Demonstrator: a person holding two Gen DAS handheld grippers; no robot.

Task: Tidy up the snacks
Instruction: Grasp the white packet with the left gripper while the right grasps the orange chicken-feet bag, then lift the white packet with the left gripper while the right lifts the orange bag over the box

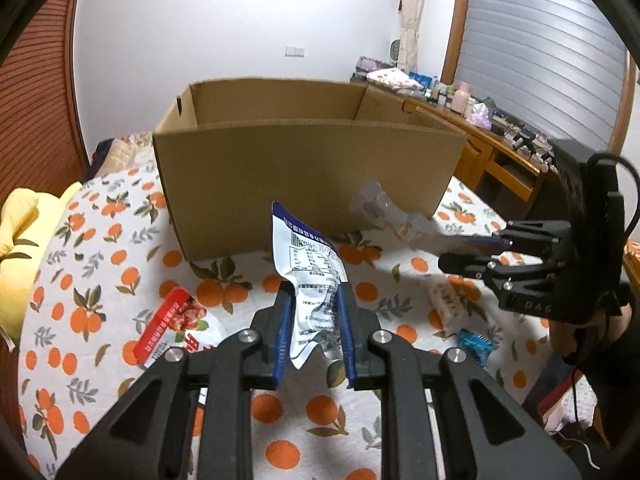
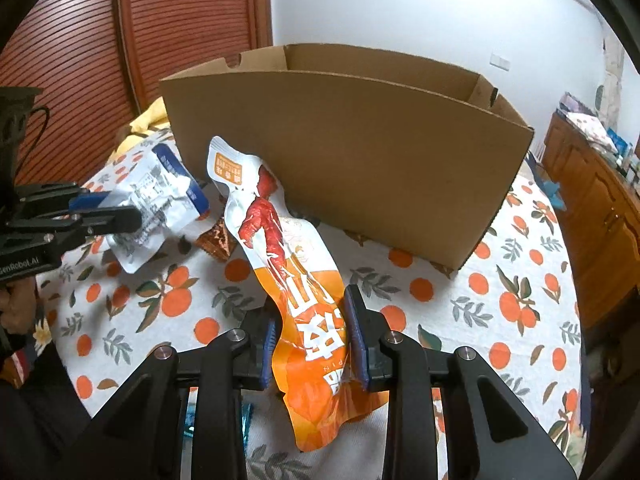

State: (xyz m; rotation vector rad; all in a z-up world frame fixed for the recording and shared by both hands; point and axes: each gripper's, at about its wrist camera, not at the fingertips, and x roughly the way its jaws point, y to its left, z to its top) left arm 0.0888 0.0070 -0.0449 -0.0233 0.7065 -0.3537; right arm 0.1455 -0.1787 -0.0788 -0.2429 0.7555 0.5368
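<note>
Crinkled foil packet (image 1: 312, 280) pinched by left gripper (image 1: 314, 300) – glossy orange pouch (image 2: 296, 280) clamped in right gripper (image 2: 314, 320)

1. The cardboard box (image 1: 304, 176) is matt brown corrugated paper.
2. The orange snack pouch (image 2: 308, 304) is glossy crinkled film.
3. The white snack packet (image 1: 314, 280) looks shiny, creased.
4. The orange-print cloth (image 1: 120, 264) is soft, matt.

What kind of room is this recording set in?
Probably a bedroom at home: an orange-print cloth covers the soft surface, a yellow pillow lies beside it, and a cluttered wooden dresser stands under a shuttered window.
</note>
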